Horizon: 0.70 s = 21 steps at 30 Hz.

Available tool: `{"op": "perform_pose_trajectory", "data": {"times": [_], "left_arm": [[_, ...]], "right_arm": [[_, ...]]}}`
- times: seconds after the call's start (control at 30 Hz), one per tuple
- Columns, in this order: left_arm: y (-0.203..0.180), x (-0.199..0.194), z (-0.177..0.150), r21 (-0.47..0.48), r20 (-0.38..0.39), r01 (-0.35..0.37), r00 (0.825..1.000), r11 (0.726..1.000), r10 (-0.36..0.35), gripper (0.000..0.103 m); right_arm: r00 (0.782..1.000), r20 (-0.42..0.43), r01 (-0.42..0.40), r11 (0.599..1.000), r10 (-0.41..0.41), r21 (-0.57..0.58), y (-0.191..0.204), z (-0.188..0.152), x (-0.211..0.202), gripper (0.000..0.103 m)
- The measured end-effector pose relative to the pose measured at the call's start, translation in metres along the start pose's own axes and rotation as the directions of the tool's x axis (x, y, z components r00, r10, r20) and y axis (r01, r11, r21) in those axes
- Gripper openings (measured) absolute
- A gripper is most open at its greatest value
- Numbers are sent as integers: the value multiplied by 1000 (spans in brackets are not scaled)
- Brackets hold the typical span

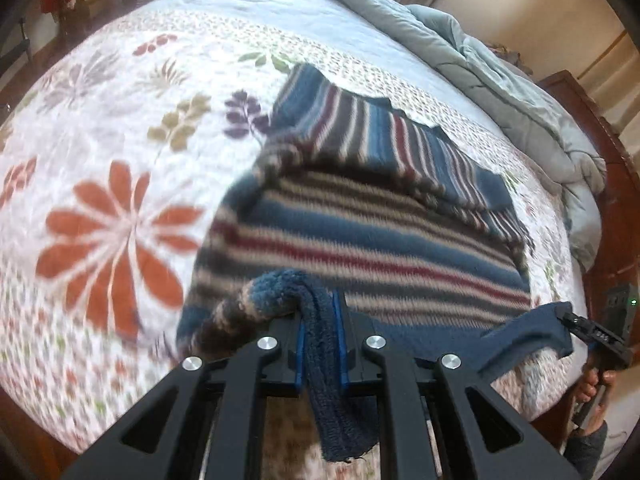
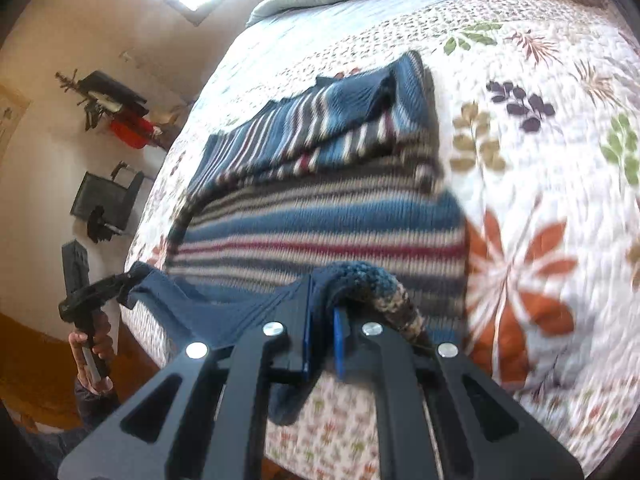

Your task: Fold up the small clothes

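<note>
A small striped knit sweater, blue, maroon, grey and cream, lies on the floral quilt, its sleeves folded across the top. My left gripper is shut on the sweater's blue hem at one bottom corner. My right gripper is shut on the hem at the other bottom corner of the sweater. Each gripper shows in the other's view, the right gripper at the far right and the left gripper at the far left. The blue hem is stretched between them, lifted off the quilt.
A grey duvet is bunched along the far side of the bed. A dark wooden bed frame edges the mattress. Black equipment and a red object sit on the floor beside the bed.
</note>
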<state>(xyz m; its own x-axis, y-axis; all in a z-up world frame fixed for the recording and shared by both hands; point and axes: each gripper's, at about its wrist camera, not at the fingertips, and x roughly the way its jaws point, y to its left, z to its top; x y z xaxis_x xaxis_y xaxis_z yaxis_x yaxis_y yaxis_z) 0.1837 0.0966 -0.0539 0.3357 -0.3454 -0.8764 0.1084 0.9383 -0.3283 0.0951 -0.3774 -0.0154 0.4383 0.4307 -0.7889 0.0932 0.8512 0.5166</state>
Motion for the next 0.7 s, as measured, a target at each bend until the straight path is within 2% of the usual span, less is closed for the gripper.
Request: {"op": "perform_pose_trajectory", "data": {"times": [0.1, 0.2, 0.23, 0.27, 0.33, 0.43, 0.47, 0.5, 0.53, 0.57, 0.6, 0.63, 0.67, 0.7], "left_arm": [[1, 23, 19, 9, -5, -28, 1000, 1000, 28, 12], [7, 53, 33, -1, -50, -42, 998, 999, 41, 13], [9, 62, 36, 3, -68, -48, 997, 999, 49, 18], [12, 69, 39, 2, -85, -46, 995, 999, 46, 21], [19, 72, 41, -32, -114, -2, 994, 999, -1, 23], [25, 62, 43, -42, -98, 25, 995, 999, -29, 33], [27, 57, 43, -40, -86, 22, 996, 999, -26, 36], [31, 49, 44, -49, -78, 38, 996, 998, -42, 37], [34, 45, 44, -61, -75, 48, 996, 997, -53, 37], [37, 39, 46, -76, -65, 48, 996, 996, -53, 43], [40, 33, 47, -79, -44, 17, 999, 997, -21, 52], [42, 20, 49, -73, 2, -57, 998, 996, 57, 67], [45, 6, 51, -64, 54, -107, 992, 992, 111, 71], [46, -3, 53, -60, 81, -124, 988, 990, 129, 71]], "right_arm": [[999, -15, 29, 999, -28, 30, -11, 24, 20, 8], [997, -57, 49, 996, -44, 77, -30, 40, 44, 12], [996, -68, 59, 994, -53, 93, -36, 43, 51, 18], [995, -78, 67, 990, -58, 127, -45, 46, 57, 21], [996, -83, 30, 984, -16, 176, -57, 48, 61, 21], [998, -68, 5, 984, 8, 181, -62, 49, 55, 22], [998, -63, 1, 984, 11, 180, -62, 48, 51, 27], [999, -43, -6, 982, 14, 190, -65, 48, 43, 37], [1000, -19, 13, 981, -9, 194, -67, 47, 35, 61], [998, 16, 57, 980, -61, 188, -69, 48, 24, 65], [992, 45, 110, 980, -119, 165, -69, 49, 12, 63], [987, 55, 144, 979, -153, 141, -69, 50, 3, 61], [985, 58, 152, 980, -161, 132, -68, 49, -2, 61], [986, 58, 149, 981, -157, 123, -66, 47, -7, 60]]}}
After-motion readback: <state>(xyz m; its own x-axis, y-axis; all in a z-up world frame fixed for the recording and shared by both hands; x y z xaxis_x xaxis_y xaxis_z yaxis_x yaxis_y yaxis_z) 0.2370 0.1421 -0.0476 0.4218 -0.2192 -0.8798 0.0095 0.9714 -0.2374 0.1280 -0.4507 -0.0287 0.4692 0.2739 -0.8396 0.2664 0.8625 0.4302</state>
